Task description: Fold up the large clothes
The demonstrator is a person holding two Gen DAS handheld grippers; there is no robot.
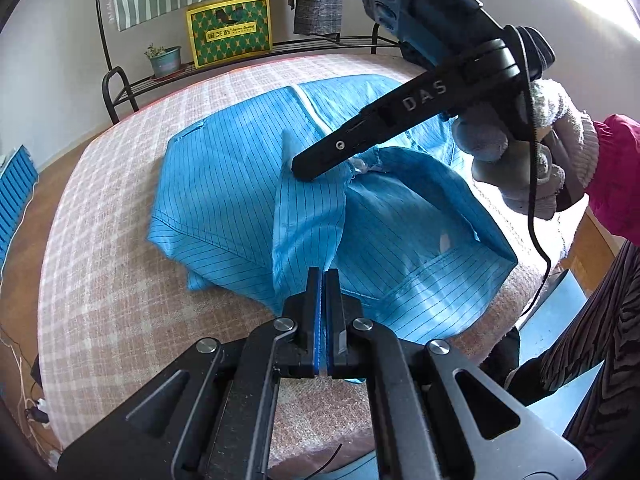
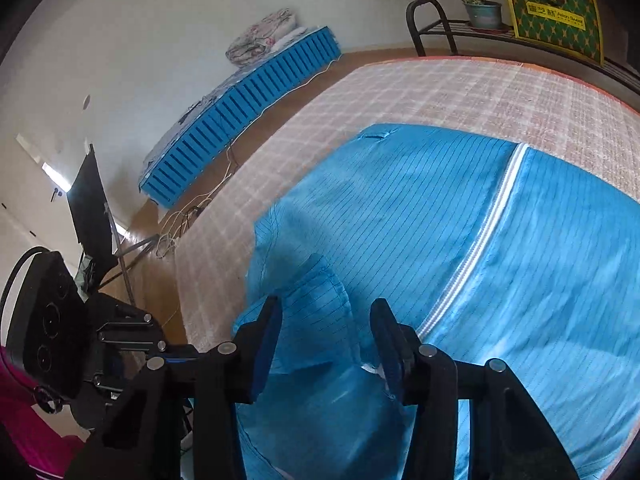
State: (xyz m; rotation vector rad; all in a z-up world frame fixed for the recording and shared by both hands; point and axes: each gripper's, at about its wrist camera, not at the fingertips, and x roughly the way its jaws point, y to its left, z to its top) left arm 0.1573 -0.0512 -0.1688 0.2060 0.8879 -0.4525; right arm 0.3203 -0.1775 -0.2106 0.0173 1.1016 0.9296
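Left wrist view first: the left gripper [image 1: 323,280] has its jaws pressed fully together, pinching the near edge of the blue pinstriped garment [image 1: 224,200], and a flap of that cloth rises up just ahead of the tips. Further out from it, the right gripper [image 1: 304,170] comes in from the upper right, held by a gloved hand [image 1: 532,160] with a magenta sleeve [image 1: 616,176] behind it, its tip down on a bunched bit of the fabric. Beyond that the garment lies spread on the pink checked bed cover [image 1: 100,280].

Right wrist view: the jaws of the right gripper [image 2: 326,340] stand partly apart, with a fold of the garment [image 2: 400,208] between the pads [image 2: 266,344], and I can't tell if they actually squeeze it. Just right of the claw a white zipper [image 2: 480,240] runs away up the cloth. Way past the bed, a metal rack [image 2: 436,28] carries a potted plant [image 2: 482,10] and a green-and-yellow bag [image 2: 554,14].
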